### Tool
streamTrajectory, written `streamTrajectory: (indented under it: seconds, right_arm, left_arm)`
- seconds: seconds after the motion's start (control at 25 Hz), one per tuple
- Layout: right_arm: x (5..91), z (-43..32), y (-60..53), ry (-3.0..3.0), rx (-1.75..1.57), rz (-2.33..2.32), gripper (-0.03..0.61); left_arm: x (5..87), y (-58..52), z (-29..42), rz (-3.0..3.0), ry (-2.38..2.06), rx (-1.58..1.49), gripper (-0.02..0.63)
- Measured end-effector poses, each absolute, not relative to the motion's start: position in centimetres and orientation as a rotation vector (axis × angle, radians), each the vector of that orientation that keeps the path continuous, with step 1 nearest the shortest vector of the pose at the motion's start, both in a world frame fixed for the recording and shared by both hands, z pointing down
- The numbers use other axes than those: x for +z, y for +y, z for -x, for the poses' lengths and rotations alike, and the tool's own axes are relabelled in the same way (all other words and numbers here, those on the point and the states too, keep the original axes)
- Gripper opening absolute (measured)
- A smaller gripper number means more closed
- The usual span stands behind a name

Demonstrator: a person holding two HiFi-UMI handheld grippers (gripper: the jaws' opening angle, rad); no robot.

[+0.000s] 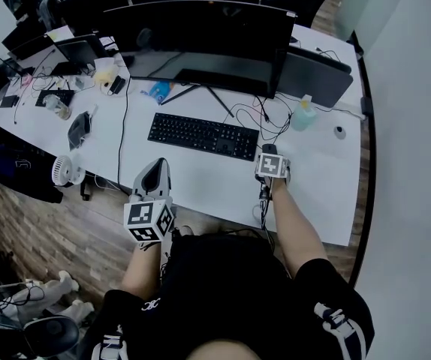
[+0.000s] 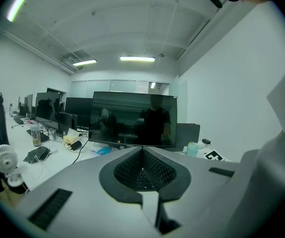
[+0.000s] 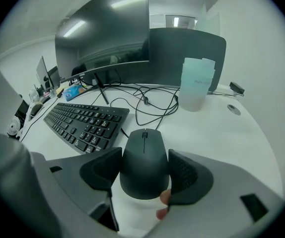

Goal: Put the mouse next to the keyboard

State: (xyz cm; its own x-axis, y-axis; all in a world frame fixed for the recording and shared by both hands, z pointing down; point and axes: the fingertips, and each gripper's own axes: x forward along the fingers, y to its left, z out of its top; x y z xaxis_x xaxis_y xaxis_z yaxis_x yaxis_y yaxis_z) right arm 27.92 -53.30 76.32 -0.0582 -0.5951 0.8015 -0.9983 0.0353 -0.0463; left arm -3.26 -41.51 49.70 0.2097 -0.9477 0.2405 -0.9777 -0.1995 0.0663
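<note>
Lower centre of the right gripper view: a matt black plastic mouse (image 3: 143,152) between the textured dark pads (image 3: 101,168) of the smooth grey plastic right gripper (image 3: 143,166). The matt black plastic keyboard (image 3: 85,123) lies on a smooth white desk (image 3: 222,133); the dark monitor screen (image 3: 107,33), upper left, is glossy.

**Two grippers at the desk's near edge**

A black keyboard (image 1: 204,136) lies on the white desk (image 1: 200,182), in front of a wide dark monitor (image 1: 200,32). The right gripper (image 1: 269,151) sits just beside the keyboard's right end, its marker cube facing up. The left gripper (image 1: 155,174) hangs over the desk's front edge, near the keyboard's left half but apart from it. Loose cables (image 1: 259,117) trail behind the keyboard toward a pale bottle (image 1: 303,115). A small white fan (image 1: 68,169) stands farther left.
</note>
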Motion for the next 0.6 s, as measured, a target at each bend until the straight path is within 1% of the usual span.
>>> streamTrajectory:
  seconds: [0.28, 0.36, 0.48, 0.6]
  right_arm:
    - [77.3, -28.1, -53.1, -1.671, 0.916, -1.542, 0.305]
    - [77.0, -28.6, -52.9, -1.674, 0.922, -1.575, 0.329]
    - [74.2, -29.9, -53.3, -1.679, 0.848, -1.675, 0.337]
    - [70.4, -28.5, -53.6, -1.814, 0.863, -1.727, 0.337]
  left_arm:
    - [49.5, -41.3, 2.7, -2.290, -1.830, 0.210, 0.012]
    - [49.3, -41.1, 2.8, -2.289, -1.834, 0.205, 0.012]
    - [49.1, -40.9, 3.0, -2.292, -1.838, 0.196, 0.012]
    - [49.1, -40.7, 2.9, -2.295, -1.835, 0.187, 0.012]
